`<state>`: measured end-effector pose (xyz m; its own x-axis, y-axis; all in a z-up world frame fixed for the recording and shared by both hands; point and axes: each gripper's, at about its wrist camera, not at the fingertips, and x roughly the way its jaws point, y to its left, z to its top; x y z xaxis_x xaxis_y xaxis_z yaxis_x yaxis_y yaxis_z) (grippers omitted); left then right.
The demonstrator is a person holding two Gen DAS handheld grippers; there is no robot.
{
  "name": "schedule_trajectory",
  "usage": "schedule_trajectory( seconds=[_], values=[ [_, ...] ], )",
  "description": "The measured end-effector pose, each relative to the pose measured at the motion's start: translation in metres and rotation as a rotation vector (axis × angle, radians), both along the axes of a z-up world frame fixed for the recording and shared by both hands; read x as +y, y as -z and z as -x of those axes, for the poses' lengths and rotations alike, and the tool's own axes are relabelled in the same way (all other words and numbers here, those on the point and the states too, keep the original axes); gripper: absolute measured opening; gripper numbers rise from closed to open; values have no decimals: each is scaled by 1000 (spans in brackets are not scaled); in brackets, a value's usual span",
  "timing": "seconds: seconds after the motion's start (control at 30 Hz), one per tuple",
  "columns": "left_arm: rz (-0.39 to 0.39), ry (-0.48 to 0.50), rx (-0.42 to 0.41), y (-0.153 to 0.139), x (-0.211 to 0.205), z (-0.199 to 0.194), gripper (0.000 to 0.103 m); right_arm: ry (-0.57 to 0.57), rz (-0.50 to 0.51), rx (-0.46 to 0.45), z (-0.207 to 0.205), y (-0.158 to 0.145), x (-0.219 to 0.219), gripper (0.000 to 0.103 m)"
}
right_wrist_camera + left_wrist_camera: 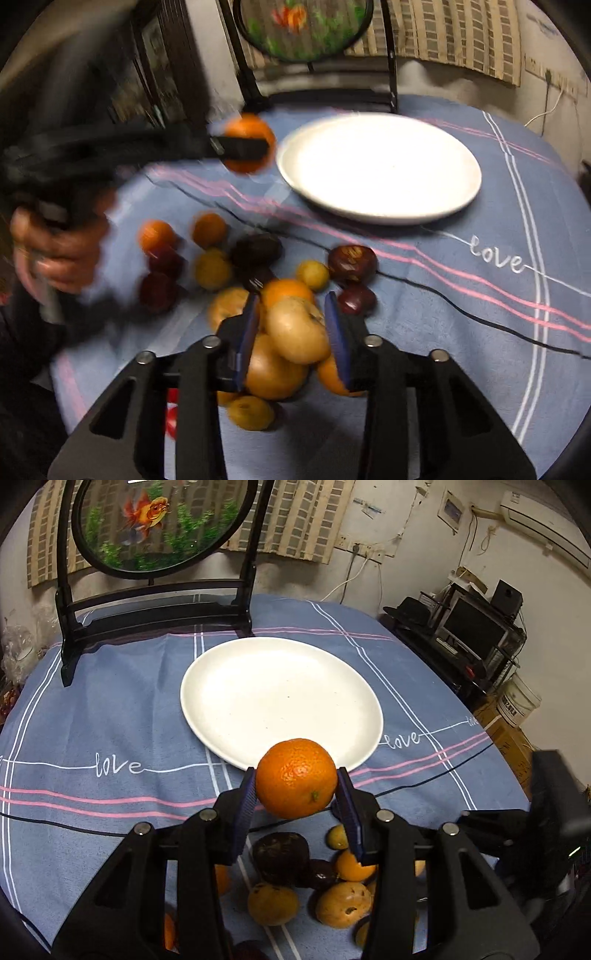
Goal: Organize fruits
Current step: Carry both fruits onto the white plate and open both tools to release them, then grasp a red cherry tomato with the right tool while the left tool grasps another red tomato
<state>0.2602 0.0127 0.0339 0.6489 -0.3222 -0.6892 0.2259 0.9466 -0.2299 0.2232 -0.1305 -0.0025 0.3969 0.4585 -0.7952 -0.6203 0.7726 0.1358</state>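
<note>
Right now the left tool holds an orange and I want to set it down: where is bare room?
The plate is bare, beyond the orange. Bare cloth lies between the plate and the black stand. The near edge is crowded with the fruit pile, where the right tool works.

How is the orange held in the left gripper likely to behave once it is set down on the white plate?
The orange is round, so it may well roll on the smooth, shallow white plate. Its firm-looking rind shows no denting between the left gripper jaws, so it is probably stiff. The dimpled skin likely resists slipping.
</note>
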Motion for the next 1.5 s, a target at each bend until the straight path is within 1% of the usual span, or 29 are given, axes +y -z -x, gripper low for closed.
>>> schedule_trajectory(
  seconds=[0.03,0.07,0.2,0.23,0.3,0.33,0.37,0.47,0.5,0.53,0.6,0.63,0.7,0.8,0.93,1.0,1.07,1.1,1.17,1.23,1.27,1.37,1.43,1.47,1.5],
  values=[
    [1,2,-1,0,0,1,43,-3,14,-14,2,3,1,41],
    [2,1,-2,0,0,1,44,-4,21,-37,5,5,0,38],
    [6,-12,7,2,4,-1,43,21,16,-15,1,4,1,36],
    [8,-17,11,2,6,-3,43,29,-3,-15,-1,-2,-3,36],
    [14,-27,11,0,10,-7,43,77,-112,-35,-7,-23,-20,36],
    [16,-33,8,-2,11,-9,43,121,-169,-68,-14,-38,-28,36],
    [18,-45,1,-7,13,-15,43,169,-202,-127,-22,-54,-36,36],
    [5,-51,-15,-16,13,-29,44,239,-200,-266,-49,-74,-32,36],
    [-6,-56,-20,-18,12,-37,44,247,-188,-283,-60,-73,-28,36],
    [-23,-65,-21,-18,10,-45,44,256,-180,-281,-68,-69,-25,36],
    [-48,-77,-4,-11,9,-60,44,281,-165,-223,-95,-50,-17,36],
    [-49,-85,14,-5,8,-68,44,285,-168,-171,-109,-37,-14,36],
    [-50,-90,70,11,7,-85,44,293,-153,-116,-127,-17,-9,36],
    [-74,-94,106,29,3,-98,44,276,-136,-86,-137,-3,2,36],
    [-85,-100,154,48,0,-110,45,262,-113,-63,-136,3,6,37],
    [-96,-120,146,51,0,-111,54,255,-95,-52,-138,5,9,40],
    [-98,-137,127,47,3,-109,60,257,-92,-63,-132,4,6,43],
    [-85,-136,118,43,6,-107,66,256,-94,-72,-131,1,4,47],
    [-76,-140,95,33,10,-97,69,259,-96,-91,-125,-5,0,49],
    [-89,-138,66,22,11,-84,70,261,-99,-121,-111,-14,-5,49],
    [-99,-135,49,16,12,-75,73,255,-105,-132,-104,-19,-7,49],
    [-154,-131,-30,-4,12,-33,87,216,-131,-163,-64,-35,-17,49],
    [-178,-127,-65,-9,11,-7,90,193,-141,-176,-40,-41,-22,49],
    [-187,-121,-76,-10,12,8,92,180,-143,-182,-21,-43,-25,49],
    [-187,-111,-81,-10,13,28,94,169,-143,-185,-7,-44,-26,49]
  ],
)
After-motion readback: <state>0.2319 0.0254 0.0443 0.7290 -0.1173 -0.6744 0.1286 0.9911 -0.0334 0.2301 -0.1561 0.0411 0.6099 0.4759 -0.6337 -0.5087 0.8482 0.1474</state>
